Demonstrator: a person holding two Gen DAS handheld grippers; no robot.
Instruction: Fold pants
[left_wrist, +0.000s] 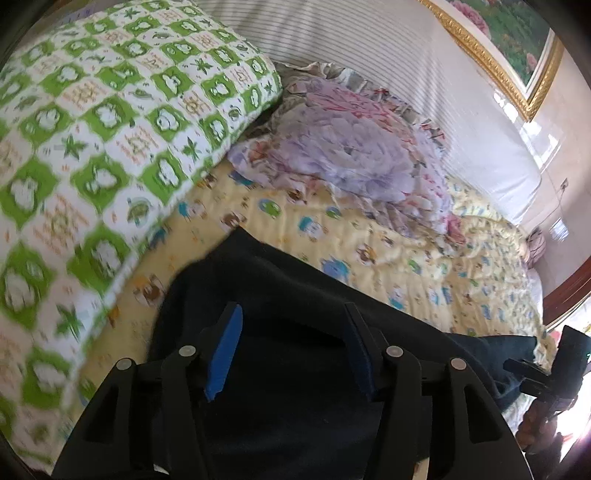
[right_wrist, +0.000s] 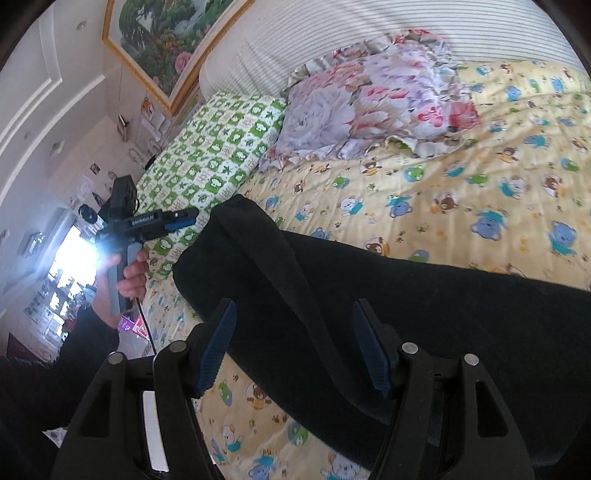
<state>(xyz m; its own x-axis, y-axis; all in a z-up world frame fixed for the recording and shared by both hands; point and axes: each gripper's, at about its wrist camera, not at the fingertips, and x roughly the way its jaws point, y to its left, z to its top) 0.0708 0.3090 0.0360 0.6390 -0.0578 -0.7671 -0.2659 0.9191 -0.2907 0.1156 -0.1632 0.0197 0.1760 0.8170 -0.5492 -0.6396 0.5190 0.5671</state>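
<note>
A: Nearest?
B: The right gripper (right_wrist: 293, 345), jaws wide, nothing held, above the dark pants (right_wrist: 424, 306). These lie folded across the yellow bedspread (right_wrist: 461, 192).
A: And the other?
B: The left gripper (left_wrist: 293, 349), jaws spread too, over the pants (fabric detail lost in darkness).
A: Beyond the pants?
B: A green checked pillow (right_wrist: 210, 158), then a floral pillow (right_wrist: 369, 110), its far edge hidden.

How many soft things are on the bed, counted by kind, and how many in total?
Pants: 1, dark, lying on the quilt.
Pillows: 2, the green checked pillow and the floral pillow.
Quilt: 1, yellow with bears.
Total: 4.
</note>
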